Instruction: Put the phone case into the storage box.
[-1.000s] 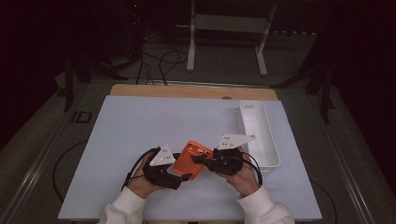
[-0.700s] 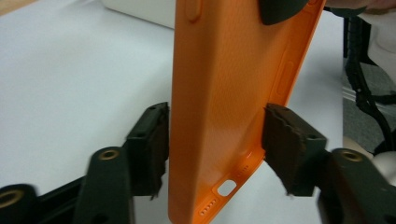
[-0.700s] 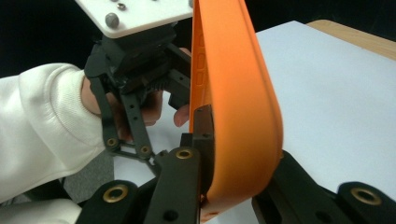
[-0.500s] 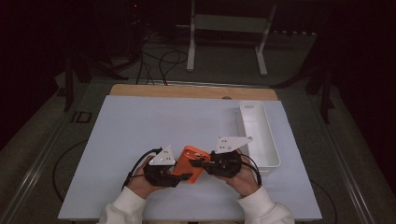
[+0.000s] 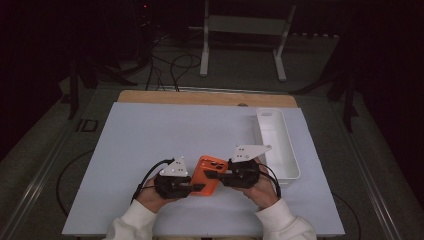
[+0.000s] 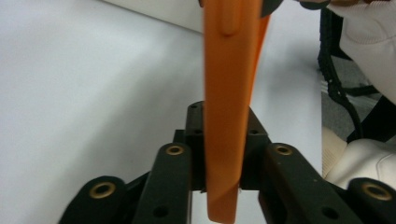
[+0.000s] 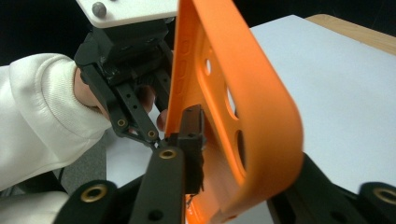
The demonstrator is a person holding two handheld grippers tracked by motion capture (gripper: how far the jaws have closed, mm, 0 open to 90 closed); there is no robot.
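Across the white surface (image 5: 150, 135), a long white tray (image 5: 278, 145) lies at the right and is well apart from the work. Near the front edge, between the person's hands, an orange phone case (image 5: 209, 175) is held up off the surface. The left hand-held gripper (image 5: 196, 187) has just been closing and now clamps the case's edge, as its own view shows (image 6: 224, 140). The right hand-held gripper (image 5: 214, 175) has just been easing open, yet one jaw sits inside the shell with the wall between the pads (image 7: 194, 140). The case looks light, thin and bendy, so it is best gripped on a side wall, away from the camera cut-outs.
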